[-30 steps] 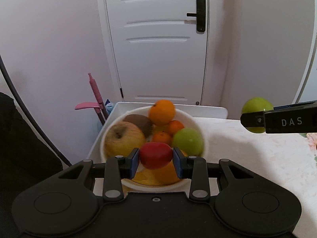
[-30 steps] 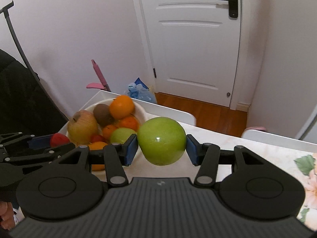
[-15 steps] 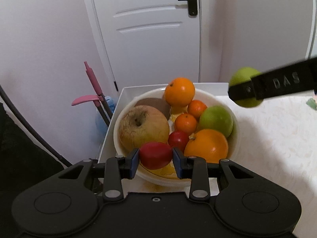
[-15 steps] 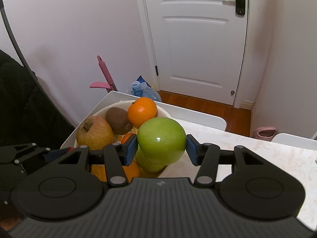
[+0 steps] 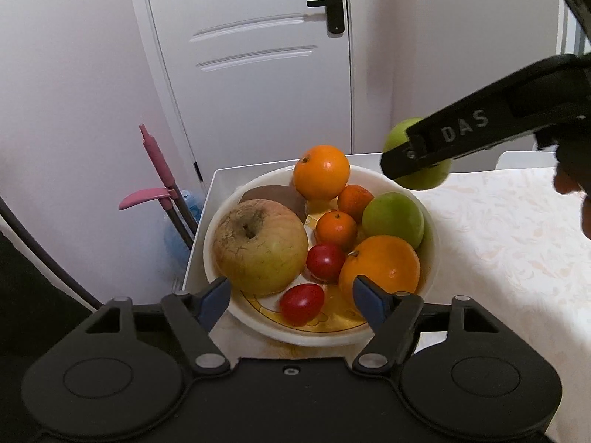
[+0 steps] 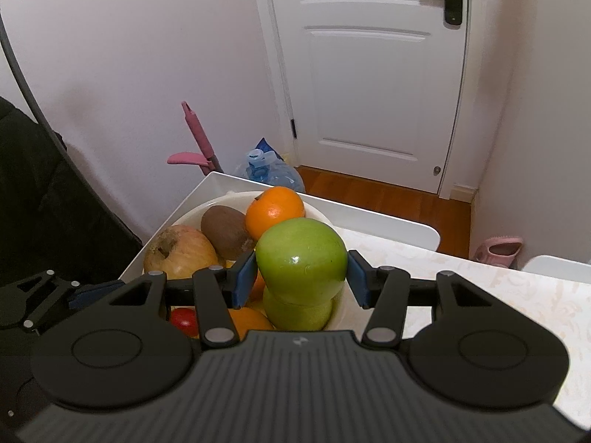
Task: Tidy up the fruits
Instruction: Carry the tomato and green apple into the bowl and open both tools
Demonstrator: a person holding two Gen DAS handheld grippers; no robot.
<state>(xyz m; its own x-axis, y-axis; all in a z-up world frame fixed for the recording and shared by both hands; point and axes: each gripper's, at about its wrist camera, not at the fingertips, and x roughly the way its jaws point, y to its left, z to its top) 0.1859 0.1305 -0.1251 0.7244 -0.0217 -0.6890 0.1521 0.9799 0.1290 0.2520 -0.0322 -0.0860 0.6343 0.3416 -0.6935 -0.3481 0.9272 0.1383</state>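
Bowl (image 5: 430, 258) holds 2 oranges, russet apple (image 5: 260, 247), plum tomato (image 5: 301, 303); left gripper (image 5: 291, 297) jaws just opened, tomato lying loose between; right gripper (image 6: 301, 277) clamps green apple (image 6: 301, 260) above the rim

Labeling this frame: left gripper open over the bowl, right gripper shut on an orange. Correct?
Not quite. The right gripper is shut on a green apple, not an orange; the right wrist view shows its blue pads pressing both sides of it. The rest stands: the left gripper is open over the bowl, its jaws having just opened, with a small red fruit lying free below them.
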